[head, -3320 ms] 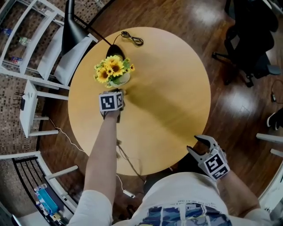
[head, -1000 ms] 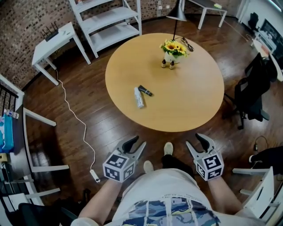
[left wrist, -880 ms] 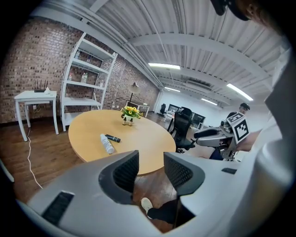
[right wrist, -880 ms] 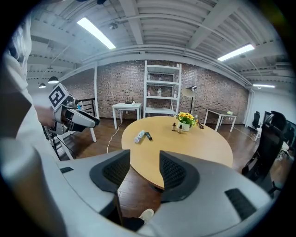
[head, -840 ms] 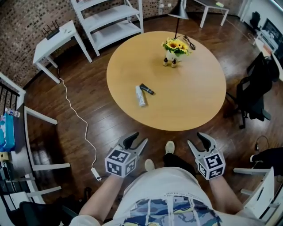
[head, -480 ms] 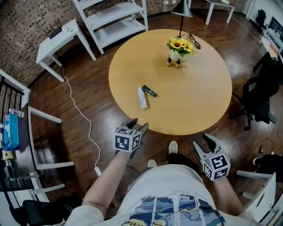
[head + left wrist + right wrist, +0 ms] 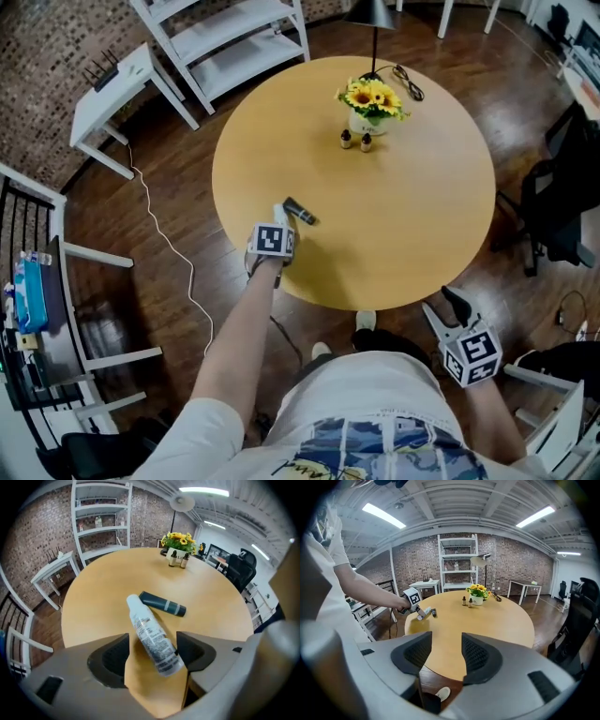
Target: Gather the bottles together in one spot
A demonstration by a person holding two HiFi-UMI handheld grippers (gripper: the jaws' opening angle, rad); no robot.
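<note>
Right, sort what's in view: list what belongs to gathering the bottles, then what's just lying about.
Job: white bottle, dark green bottle, small brown bottles.
Lying about: sunflower pot, lamp, cable, white shelving, office chair.

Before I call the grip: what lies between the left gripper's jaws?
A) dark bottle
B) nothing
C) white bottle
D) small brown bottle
C: the white bottle lies between the jaws of the left gripper, which have just been opening and stand apart; the dark bottle lies beyond them.
</note>
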